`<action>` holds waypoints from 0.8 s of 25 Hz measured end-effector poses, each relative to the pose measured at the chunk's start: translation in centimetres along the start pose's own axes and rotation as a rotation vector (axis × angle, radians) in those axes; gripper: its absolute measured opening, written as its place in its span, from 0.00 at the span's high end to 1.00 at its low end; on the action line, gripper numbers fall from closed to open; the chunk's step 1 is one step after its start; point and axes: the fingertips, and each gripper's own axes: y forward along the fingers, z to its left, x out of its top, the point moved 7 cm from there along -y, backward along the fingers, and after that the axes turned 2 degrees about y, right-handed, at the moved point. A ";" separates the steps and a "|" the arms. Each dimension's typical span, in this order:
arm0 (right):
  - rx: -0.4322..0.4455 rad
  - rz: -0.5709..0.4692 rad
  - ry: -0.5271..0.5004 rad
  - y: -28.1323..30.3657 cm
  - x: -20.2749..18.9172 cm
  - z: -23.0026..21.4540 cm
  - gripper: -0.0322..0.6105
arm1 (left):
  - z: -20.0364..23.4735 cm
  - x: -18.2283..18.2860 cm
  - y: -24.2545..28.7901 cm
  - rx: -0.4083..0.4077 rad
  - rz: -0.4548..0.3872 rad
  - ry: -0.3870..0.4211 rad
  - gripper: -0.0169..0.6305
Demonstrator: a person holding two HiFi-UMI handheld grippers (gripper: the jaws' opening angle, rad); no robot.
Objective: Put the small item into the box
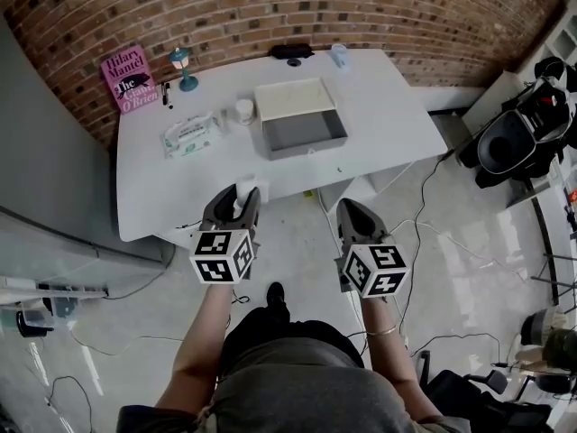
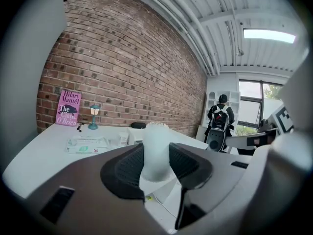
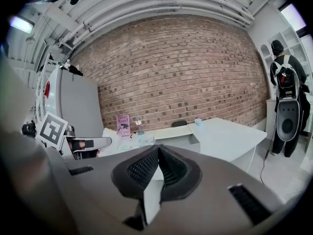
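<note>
Only head view shows box interior (left gripper clamps container).

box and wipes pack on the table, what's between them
A small white jar stands between the wipes pack and the box, clearest in the head view.

An open grey rectangular box is sitting at the middle of the white table. A small white jar and a flat plastic wipes pack are lying to its left. A pink book and a teal lamp are standing at the back left. Before the near edge, the left gripper is holding a white ribbed cylinder, and the right gripper is hovering beside it on the right.
</note>
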 end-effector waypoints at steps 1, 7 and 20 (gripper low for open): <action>-0.004 0.004 0.001 0.4 0.0 0.0 0.94 | 0.3 0.0 0.4 -0.003 0.003 -0.001 0.71; -0.028 0.018 0.024 1.9 0.0 -0.1 0.94 | 1.4 0.6 2.2 -0.026 0.010 0.001 0.71; -0.043 0.025 0.049 5.0 1.1 -2.6 0.94 | 2.3 1.8 6.5 -0.029 0.018 0.011 0.71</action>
